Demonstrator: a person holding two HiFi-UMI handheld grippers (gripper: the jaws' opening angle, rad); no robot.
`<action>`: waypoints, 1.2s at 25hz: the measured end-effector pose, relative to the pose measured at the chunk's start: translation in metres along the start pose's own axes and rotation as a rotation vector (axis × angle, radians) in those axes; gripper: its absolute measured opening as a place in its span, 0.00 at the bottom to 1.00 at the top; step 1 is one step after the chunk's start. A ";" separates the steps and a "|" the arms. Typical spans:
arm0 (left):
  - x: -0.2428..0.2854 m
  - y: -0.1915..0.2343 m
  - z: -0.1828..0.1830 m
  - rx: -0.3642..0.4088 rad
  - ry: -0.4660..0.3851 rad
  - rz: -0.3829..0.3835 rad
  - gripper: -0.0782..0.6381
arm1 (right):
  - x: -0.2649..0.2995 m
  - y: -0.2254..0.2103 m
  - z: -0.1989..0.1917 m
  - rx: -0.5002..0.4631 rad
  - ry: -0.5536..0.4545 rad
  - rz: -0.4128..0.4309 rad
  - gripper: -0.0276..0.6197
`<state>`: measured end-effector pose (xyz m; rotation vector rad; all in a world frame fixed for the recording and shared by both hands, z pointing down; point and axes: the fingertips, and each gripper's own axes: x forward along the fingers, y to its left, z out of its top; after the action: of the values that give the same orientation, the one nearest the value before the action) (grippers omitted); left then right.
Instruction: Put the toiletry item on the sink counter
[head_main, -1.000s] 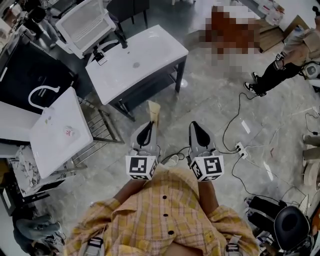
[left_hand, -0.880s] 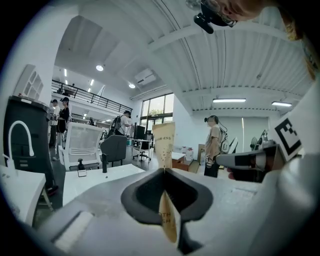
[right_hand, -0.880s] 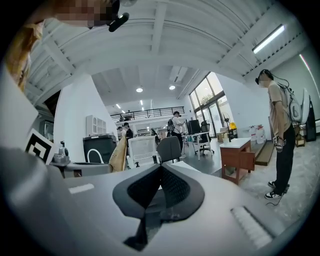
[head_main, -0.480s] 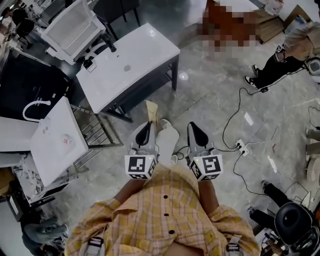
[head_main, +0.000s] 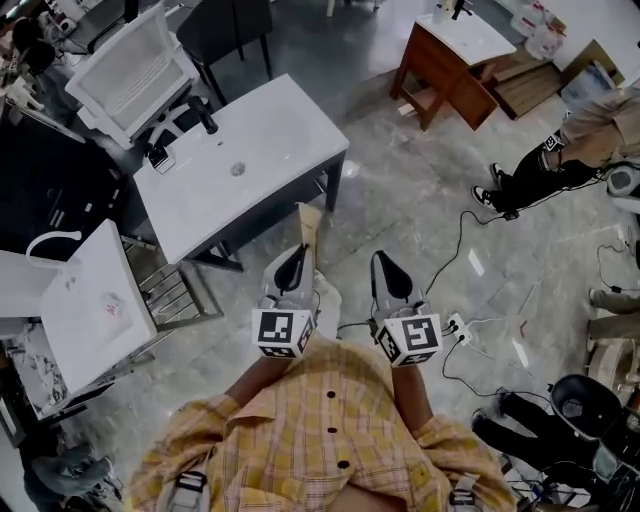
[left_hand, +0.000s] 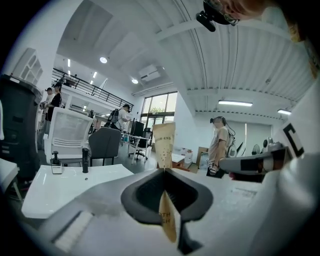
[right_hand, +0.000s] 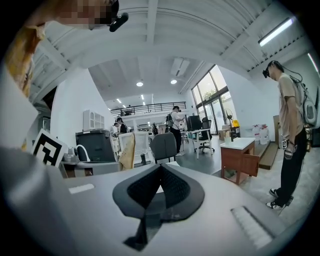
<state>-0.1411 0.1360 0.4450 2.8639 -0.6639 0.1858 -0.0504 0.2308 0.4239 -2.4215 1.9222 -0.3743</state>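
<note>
The toiletry item (head_main: 308, 224), a flat tan squeeze tube with dark print, stands upright, pinched at its lower part by the left gripper (head_main: 298, 250). Its crimped end pokes up past the jaw tips. That grip probably keeps the tube steady and its free end forward, ready to be set down. In the left gripper view the jaws are pressed onto the tube, which runs up between them.

The right gripper (head_main: 381, 259), just beside the left, has its jaws pressed together on nothing, so it looks like a spare for now.

The white rectangular sink counter (head_main: 268, 150) on dark legs lies ahead and left of the left gripper, well apart. The tube is not yet over it.

Counted: one tube, two grippers, one black faucet (head_main: 205, 115) on that counter, and one bystander (head_main: 545, 165) off to the right.
</note>
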 end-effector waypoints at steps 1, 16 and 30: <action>0.011 0.005 0.005 -0.003 -0.003 0.003 0.11 | 0.011 -0.004 0.006 -0.005 0.001 0.008 0.04; 0.174 0.080 0.060 -0.070 -0.058 0.045 0.11 | 0.177 -0.070 0.073 -0.102 0.005 0.081 0.04; 0.207 0.128 0.052 -0.124 -0.004 0.140 0.11 | 0.254 -0.086 0.073 -0.078 0.030 0.126 0.04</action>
<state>-0.0092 -0.0754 0.4497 2.7021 -0.8462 0.1540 0.1001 -0.0029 0.4107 -2.3371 2.1272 -0.3382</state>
